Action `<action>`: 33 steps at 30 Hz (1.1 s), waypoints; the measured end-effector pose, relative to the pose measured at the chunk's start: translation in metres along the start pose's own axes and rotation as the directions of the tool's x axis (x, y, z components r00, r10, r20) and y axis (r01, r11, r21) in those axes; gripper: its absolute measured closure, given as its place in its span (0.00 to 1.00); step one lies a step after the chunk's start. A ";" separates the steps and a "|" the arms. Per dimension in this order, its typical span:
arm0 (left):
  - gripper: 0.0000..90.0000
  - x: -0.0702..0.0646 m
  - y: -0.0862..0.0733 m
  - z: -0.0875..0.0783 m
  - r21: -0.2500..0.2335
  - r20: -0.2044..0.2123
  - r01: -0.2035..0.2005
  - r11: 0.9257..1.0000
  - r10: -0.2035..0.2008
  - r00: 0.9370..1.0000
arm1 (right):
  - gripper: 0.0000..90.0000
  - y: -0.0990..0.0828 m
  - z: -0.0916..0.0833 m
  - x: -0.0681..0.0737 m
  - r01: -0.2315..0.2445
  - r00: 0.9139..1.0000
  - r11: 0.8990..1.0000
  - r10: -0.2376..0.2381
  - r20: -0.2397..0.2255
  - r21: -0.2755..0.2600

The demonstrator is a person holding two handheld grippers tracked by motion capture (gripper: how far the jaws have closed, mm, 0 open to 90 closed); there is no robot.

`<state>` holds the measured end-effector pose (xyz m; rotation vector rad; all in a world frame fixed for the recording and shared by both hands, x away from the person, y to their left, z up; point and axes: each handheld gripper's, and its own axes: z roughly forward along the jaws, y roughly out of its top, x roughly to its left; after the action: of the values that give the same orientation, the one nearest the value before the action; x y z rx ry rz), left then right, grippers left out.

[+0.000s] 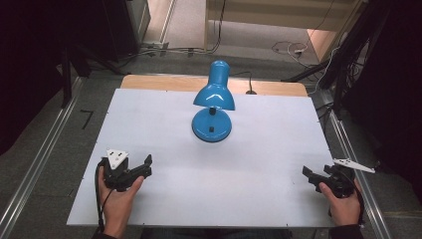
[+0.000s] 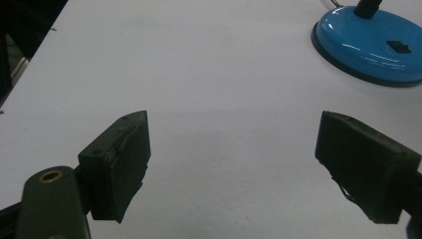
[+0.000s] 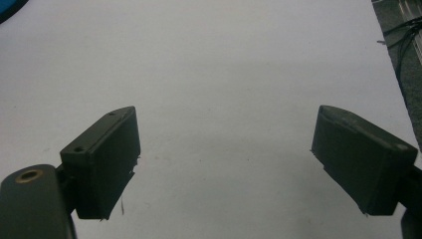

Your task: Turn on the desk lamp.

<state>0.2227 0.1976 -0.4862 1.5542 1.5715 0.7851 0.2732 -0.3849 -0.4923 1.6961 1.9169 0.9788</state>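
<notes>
We hold the left gripper [image 1: 141, 168] low over the near left part of the white tabletop [image 1: 263, 164], its jaws spread wide with nothing between them. In the left gripper view only bare white surface lies between the two black pads [image 2: 117, 167], and the round base of the blue desk lamp [image 2: 370, 42] sits ahead and to the right, well apart from the jaws.

We hold the right gripper [image 1: 312, 178] at the near right edge of the tabletop, its jaws also spread and empty. In the right gripper view the pads [image 3: 104, 159] frame plain white surface, and the tabletop's right edge runs past on the far right with dark cables [image 3: 404, 37] on the floor beyond it.

From the high view, the blue desk lamp [image 1: 213, 102] stands upright on the middle of the tabletop, toward the far side, between the two grippers and well apart from both. Its shade tilts down over the round base, which carries a small black switch [image 1: 212, 129]. A black cord [image 1: 247, 81] leaves the lamp behind the shade and drops over the wooden far edge.
</notes>
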 end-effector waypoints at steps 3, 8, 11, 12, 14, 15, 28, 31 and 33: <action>0.17 0.000 0.001 0.001 0.000 0.003 0.008 1.000 -0.008 1.000 | 0.12 0.000 0.001 0.001 -0.002 1.000 1.000 0.002 0.004 -0.002; 0.17 -0.002 0.003 0.003 0.001 0.009 0.008 1.000 -0.008 1.000 | 0.12 0.000 0.001 0.001 0.003 1.000 1.000 -0.003 0.006 0.001; 0.18 -0.004 0.004 0.004 0.001 0.017 0.009 1.000 -0.009 1.000 | 0.12 0.000 0.001 0.001 -0.001 1.000 1.000 0.001 0.006 0.000; 0.18 -0.005 0.005 0.005 0.000 0.023 0.012 1.000 -0.012 1.000 | 0.12 0.000 0.001 0.001 -0.002 1.000 1.000 0.002 0.006 -0.001; 0.18 -0.006 0.006 0.005 0.001 0.025 0.012 1.000 -0.012 1.000 | 0.12 0.000 0.001 0.001 -0.002 1.000 1.000 0.002 0.007 -0.001; 0.18 -0.006 0.006 0.006 0.002 0.030 0.012 1.000 -0.012 0.999 | 0.12 0.000 0.001 0.001 -0.001 1.000 1.000 0.001 0.007 0.000; 0.18 -0.022 0.015 0.018 0.001 0.067 0.008 1.000 -0.008 0.998 | 0.12 0.000 0.001 0.001 0.007 1.000 1.000 -0.007 0.007 0.002; 0.19 -0.025 0.017 0.020 0.000 0.075 0.010 1.000 -0.010 0.997 | 0.12 0.000 0.001 0.001 0.002 1.000 1.000 -0.002 0.006 0.000; 0.19 -0.026 0.019 0.021 0.001 0.081 0.009 1.000 -0.009 0.997 | 0.12 0.000 0.001 0.001 0.007 1.000 1.000 -0.007 0.007 0.002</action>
<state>0.2493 0.1706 -0.4782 1.5592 1.5189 0.7080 0.2739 -0.3836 -0.4925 1.6905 1.9187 0.9680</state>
